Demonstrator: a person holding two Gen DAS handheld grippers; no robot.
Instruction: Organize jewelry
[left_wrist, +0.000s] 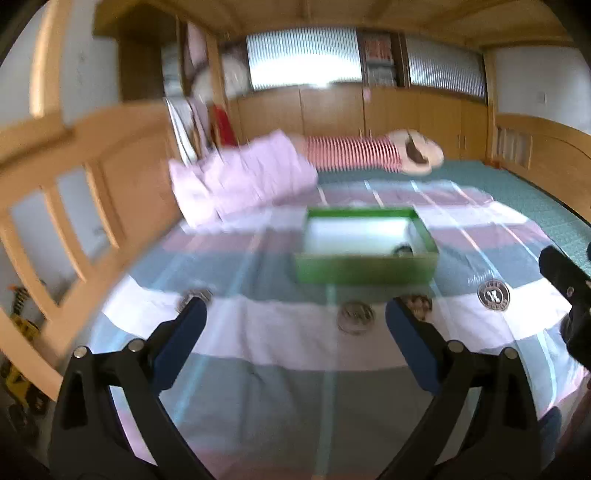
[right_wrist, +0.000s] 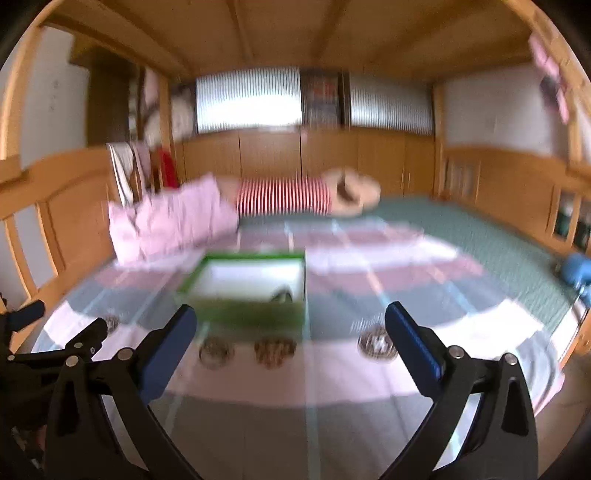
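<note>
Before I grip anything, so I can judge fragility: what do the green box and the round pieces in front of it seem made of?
Green box: likely cardboard, matte, thin straight walls with a white inside. Round pieces: probably metal, with a silvery sheen, but blur hides detail.

The box (left_wrist: 364, 271) is bright green outside with a white lining. It sits on a bedspread (left_wrist: 280, 332) checked in broad blocks of pink, white and grey-blue, crossed by thin pale lines. Beyond that the mattress cover (left_wrist: 517, 188) is teal green. A pale pink quilt (left_wrist: 240, 177) lies bunched beside a cushion (left_wrist: 351, 151) striped red and white. The jewelry pieces (left_wrist: 493, 295) look silvery. Each gripper (right_wrist: 290, 321) is black with blue pads (right_wrist: 413, 339). The bed frame (left_wrist: 74, 177) is honey-coloured wood.
</note>
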